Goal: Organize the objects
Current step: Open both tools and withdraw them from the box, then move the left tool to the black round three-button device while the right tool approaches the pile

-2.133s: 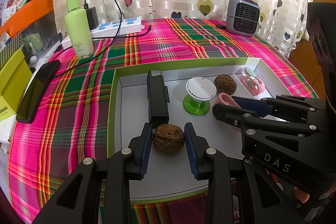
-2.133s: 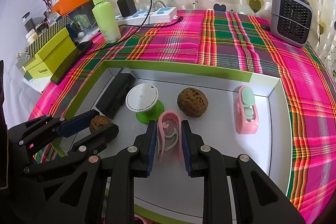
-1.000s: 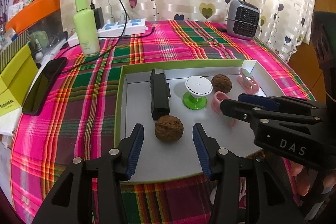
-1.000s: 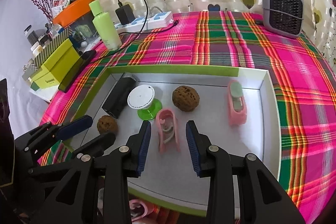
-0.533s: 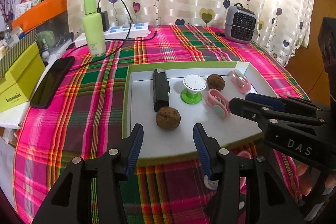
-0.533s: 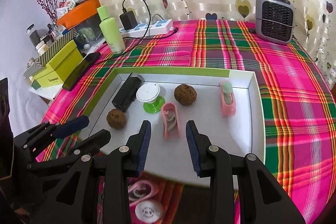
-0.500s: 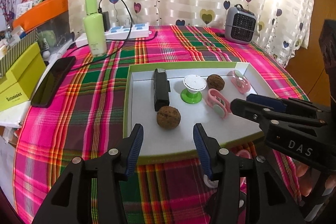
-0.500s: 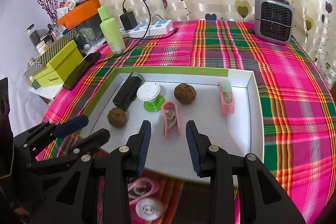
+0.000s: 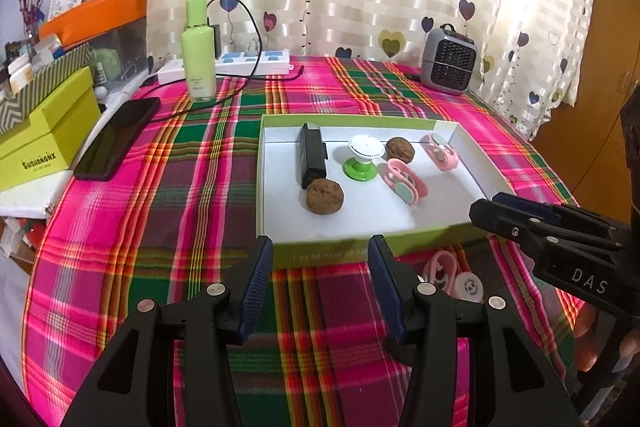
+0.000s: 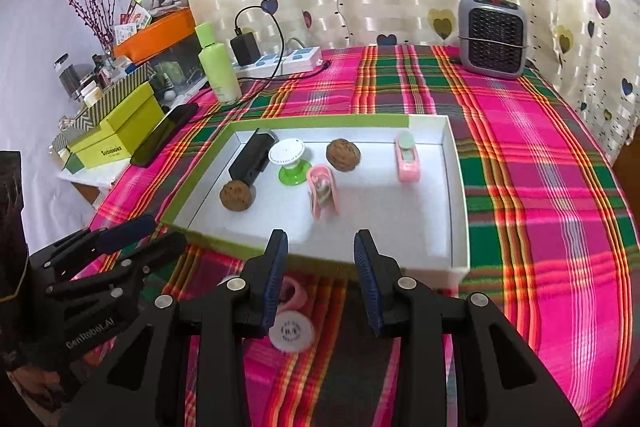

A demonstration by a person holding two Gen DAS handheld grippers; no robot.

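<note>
A shallow white box with a green rim sits on the plaid cloth. Inside lie a black block, two walnuts, a white-topped green stand and two pink clips. My left gripper is open and empty, held back over the cloth before the box. My right gripper is open and empty too. A pink clip and a white round lid lie on the cloth under it.
A green bottle, a power strip with charger and a grey heater stand at the back. A black phone and yellow-green boxes lie at the left edge.
Both grippers let go, the left of a walnut and the right of a pink clip, opened, and pulled back and up out of the box. The loose clip and lid came into view.
</note>
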